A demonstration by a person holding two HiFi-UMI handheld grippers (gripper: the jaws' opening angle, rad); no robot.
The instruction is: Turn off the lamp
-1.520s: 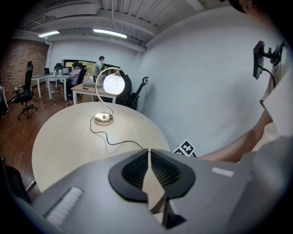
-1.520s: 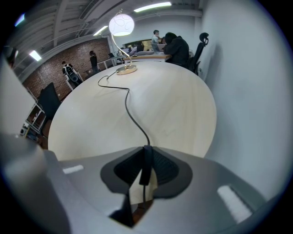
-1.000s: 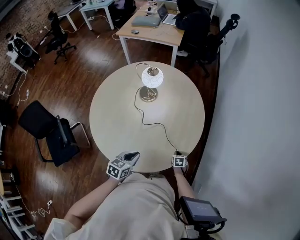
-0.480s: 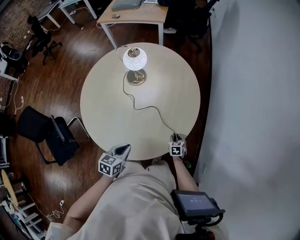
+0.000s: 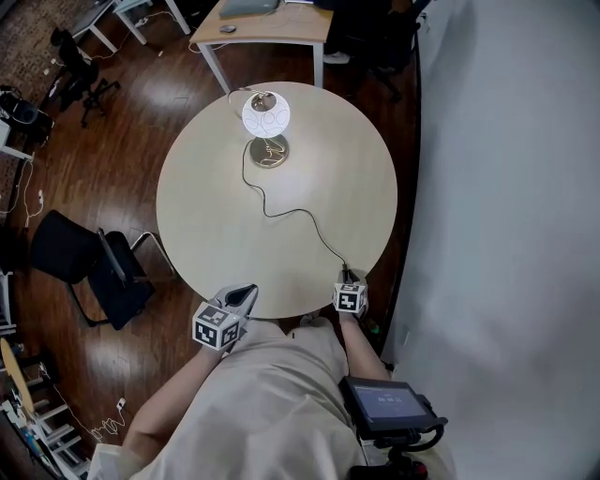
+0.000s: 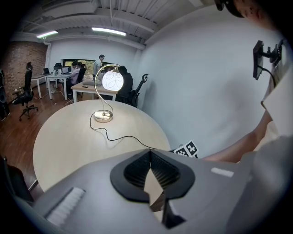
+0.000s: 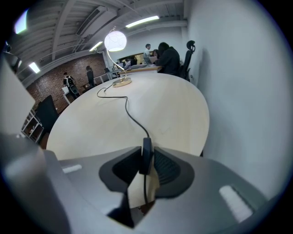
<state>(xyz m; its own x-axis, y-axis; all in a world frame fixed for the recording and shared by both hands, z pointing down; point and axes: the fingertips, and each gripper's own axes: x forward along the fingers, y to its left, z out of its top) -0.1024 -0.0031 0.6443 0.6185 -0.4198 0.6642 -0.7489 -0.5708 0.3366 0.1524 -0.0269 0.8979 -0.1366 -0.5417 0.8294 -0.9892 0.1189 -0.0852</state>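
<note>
The lamp (image 5: pixel 265 114), a lit white globe on a brass stand, is at the far side of the round table (image 5: pixel 216 206). Its black cord (image 5: pixel 291 214) snakes to the near edge, where the inline switch (image 7: pixel 147 155) sits between the pads of my right gripper (image 5: pixel 345 276). That gripper's jaws are closing and both pads touch the switch. My left gripper (image 5: pixel 247 293) hovers at the near left rim, shut with nothing in it. The glowing lamp (image 6: pixel 112 80) also shows in the left gripper view, and the lamp (image 7: pixel 115 41) shows again in the right gripper view.
A black chair (image 5: pixel 89 267) stands on the wooden floor left of the table. A desk (image 5: pixel 262 23) with seated people is beyond the lamp. A white wall (image 5: pixel 506 187) runs close along the table's right side. A screen device (image 5: pixel 389 403) hangs by my right hip.
The head view has shifted, so the table and lamp now appear higher and further left. The lamp stays lit. Both grippers remain at the table's near edge, the right one at the cord's switch.
</note>
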